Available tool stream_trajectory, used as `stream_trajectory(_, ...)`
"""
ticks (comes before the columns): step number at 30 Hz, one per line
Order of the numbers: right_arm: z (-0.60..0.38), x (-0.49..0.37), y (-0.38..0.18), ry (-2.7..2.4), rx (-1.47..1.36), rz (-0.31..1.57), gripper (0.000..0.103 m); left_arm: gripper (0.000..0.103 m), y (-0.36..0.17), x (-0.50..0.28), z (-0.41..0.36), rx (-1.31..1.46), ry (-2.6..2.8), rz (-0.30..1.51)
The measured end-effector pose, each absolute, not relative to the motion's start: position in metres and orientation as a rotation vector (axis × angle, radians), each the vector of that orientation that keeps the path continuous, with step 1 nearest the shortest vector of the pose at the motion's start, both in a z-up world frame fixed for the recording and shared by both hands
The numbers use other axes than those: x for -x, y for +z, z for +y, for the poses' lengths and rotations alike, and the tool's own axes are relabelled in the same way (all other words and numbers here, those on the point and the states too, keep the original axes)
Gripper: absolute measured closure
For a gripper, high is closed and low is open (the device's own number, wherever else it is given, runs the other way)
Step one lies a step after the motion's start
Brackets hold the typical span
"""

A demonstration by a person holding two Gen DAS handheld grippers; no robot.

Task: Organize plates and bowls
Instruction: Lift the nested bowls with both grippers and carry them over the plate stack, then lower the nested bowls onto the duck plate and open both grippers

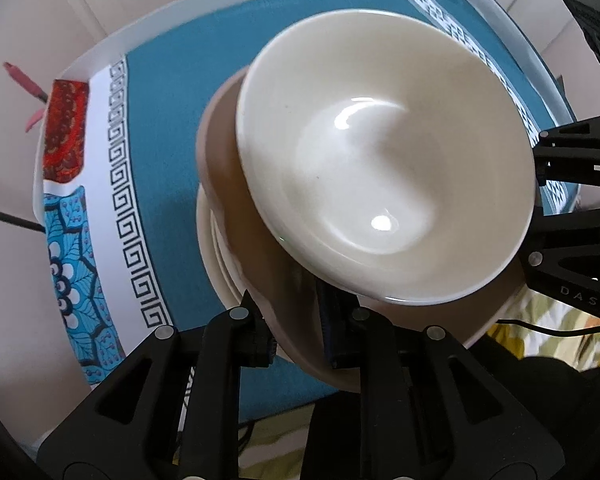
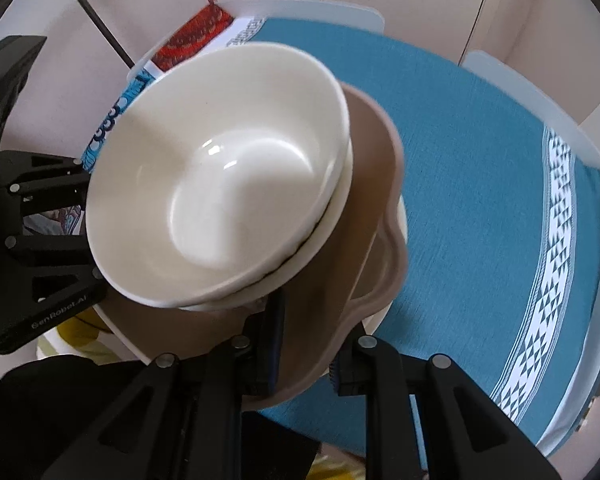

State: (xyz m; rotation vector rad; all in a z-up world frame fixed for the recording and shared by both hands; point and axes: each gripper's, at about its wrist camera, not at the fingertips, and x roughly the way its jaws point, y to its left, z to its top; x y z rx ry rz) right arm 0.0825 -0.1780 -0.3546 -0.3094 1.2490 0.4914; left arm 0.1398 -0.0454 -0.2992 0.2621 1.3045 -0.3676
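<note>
Teal tablecloth covers the table beneath a cream plate. On it sits a brown plate, pinched at opposite rims by the left gripper and right gripper, carrying 2 nested white bowls.

The stacked bowls and tan plate are crowding the near middle of the desk; blue cloth beyond them is lying open, with white chair backs hemming its far edge.
</note>
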Motion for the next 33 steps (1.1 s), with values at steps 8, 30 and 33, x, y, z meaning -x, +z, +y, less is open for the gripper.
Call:
stream_trajectory(8, -0.176, -0.093, -0.352, 0.452, 0.241, 1.341, 0.079, 0.069, -0.293, -0.148, -0.046, -0.226, -0.428, 1.407)
stream_trajectory(30, -0.207, -0.05, -0.273, 0.367, 0.064, 1.218, 0.073, 0.054, -0.204, -0.089, -0.021, -0.132, -0.399, 1.22)
stream_trajectory(33, -0.212, -0.029, -0.245, 0.345, 0.044, 1.12, 0.071, 0.054, -0.161, -0.069, -0.017, -0.105, -0.33, 1.045)
